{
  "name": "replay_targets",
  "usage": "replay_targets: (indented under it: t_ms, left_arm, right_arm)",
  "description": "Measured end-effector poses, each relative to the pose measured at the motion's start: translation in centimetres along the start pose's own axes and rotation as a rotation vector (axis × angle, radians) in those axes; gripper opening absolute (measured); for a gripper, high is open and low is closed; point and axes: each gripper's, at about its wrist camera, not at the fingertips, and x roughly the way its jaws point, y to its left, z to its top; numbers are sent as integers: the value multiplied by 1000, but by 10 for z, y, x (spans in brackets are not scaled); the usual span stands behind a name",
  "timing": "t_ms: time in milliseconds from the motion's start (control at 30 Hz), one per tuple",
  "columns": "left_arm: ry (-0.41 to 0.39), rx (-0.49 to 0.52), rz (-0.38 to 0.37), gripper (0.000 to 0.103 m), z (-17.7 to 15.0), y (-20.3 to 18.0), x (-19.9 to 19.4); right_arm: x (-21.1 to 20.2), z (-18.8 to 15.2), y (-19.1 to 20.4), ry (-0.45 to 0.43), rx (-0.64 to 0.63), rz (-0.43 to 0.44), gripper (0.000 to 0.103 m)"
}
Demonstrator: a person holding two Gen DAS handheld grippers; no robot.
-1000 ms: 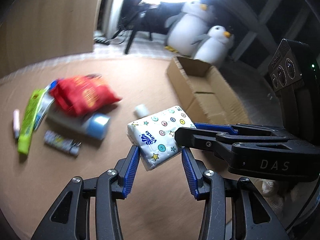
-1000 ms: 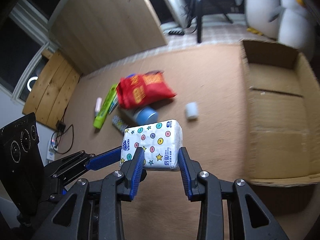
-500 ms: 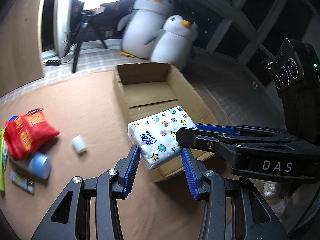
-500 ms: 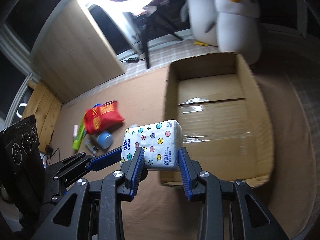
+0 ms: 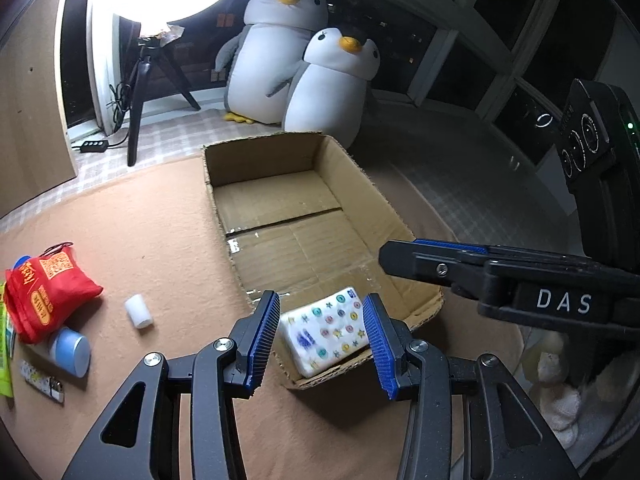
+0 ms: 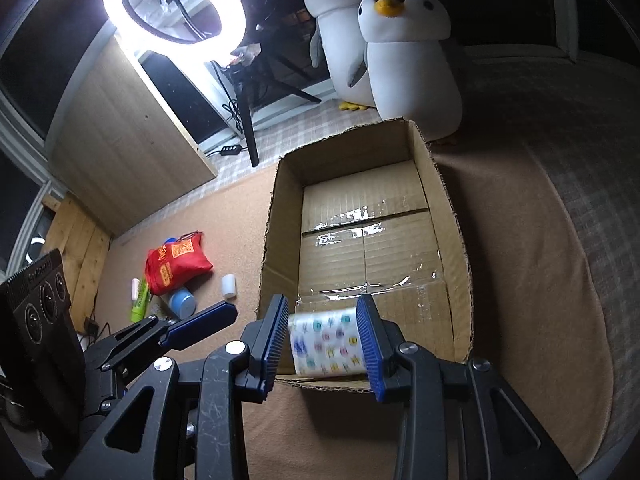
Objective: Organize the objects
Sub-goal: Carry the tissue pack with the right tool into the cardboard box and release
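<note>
A white tissue pack (image 5: pixel 326 330) with coloured dots and stars lies blurred in the near corner of an open cardboard box (image 5: pixel 384 204). It also shows in the right wrist view (image 6: pixel 326 342), in the same box (image 6: pixel 456 240). My left gripper (image 5: pixel 322 338) is open above that corner, its blue pads clear of the pack. My right gripper (image 6: pixel 324 344) is open too, just over the pack. The right gripper's finger crosses the left wrist view (image 5: pixel 440 258).
On the brown mat left of the box lie a red snack bag (image 5: pixel 44 294), a blue-capped bottle (image 5: pixel 72 352), a small white roll (image 5: pixel 138 312), a green tube (image 6: pixel 140 304) and a small printed stick (image 5: pixel 42 378). Two plush penguins (image 5: pixel 304 64) and a ring light on a tripod (image 6: pixel 176 4) stand behind.
Both grippers carried the tissue pack from the mat to the box, then opened. The pack has dropped into the box's near corner.
</note>
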Motion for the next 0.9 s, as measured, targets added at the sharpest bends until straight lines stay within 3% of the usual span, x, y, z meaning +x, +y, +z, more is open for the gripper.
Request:
replay_targets:
  t_ms: [333,567,900]
  left_arm:
    - [-19,-61,54,47,-17,39,-35]
    - [-13,-171,149,48,-39,104,-67]
    - [-3,-309,277,49,-78,200,-109]
  right_arm:
    - [2,-13,29,12,-28,40,33]
    - [14,-27,60,35,-55,79,39]
    - [46,-38,114,80,-99,119,40]
